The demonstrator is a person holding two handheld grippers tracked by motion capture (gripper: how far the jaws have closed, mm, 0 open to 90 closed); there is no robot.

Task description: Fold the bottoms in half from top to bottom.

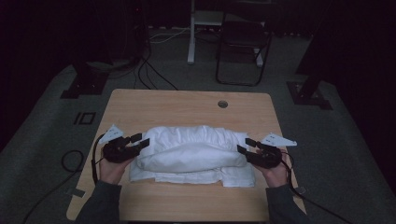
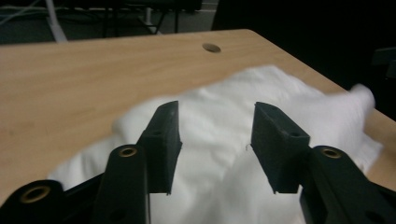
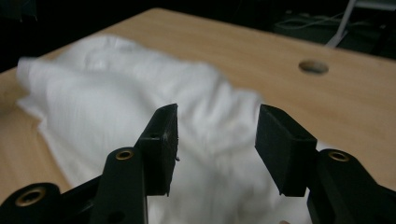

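Fingers of left gripper (image 1: pixel 144 140) and right gripper (image 1: pixel 243 145) parted, empty; white cloth (image 1: pixel 191 154) between; regrip outer edges evenly.

Bkgd items, dim room

Wooden tabletop (image 1: pixel 140 107) w/ round cable hole (image 1: pixel 222 104) near far edge, right of centre. Behind it, grey carpet floor (image 1: pixel 42 135). Black folding chair (image 1: pixel 243 44) stands beyond far edge; white post (image 1: pixel 191 32) just left of chair. Dark stand foot (image 1: pixel 84 84) off far-left corner, another foot (image 1: pixel 308 93) off far-right. Black cables (image 1: pixel 149 70) run across floor btwn left foot & post. Square floor marking (image 1: pixel 85 118) left of tabletop.
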